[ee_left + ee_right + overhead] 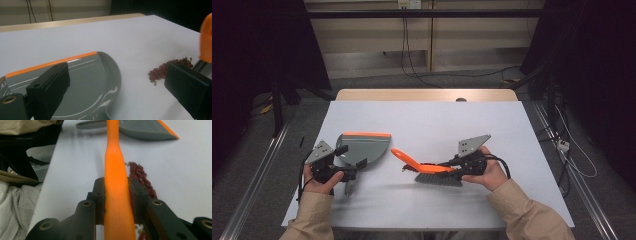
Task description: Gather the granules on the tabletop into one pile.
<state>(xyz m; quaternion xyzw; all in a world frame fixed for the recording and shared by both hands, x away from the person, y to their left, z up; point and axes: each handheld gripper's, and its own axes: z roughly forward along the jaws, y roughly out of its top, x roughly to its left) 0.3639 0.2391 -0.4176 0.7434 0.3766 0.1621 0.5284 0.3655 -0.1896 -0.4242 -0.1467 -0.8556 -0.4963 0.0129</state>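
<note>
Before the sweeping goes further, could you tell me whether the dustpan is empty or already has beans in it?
Empty: the dustpan shows a bare grey inside, and the red beans lie in a pile on the white table beside it.

white table (427,120) bears dustpan (364,147), red beans (170,68).

We see a grey dustpan (362,146) with an orange lip lying flat at the left. Right of it, an orange-handled brush (432,172) rests bristles-down beside a heap of small red beans (166,70).
</note>
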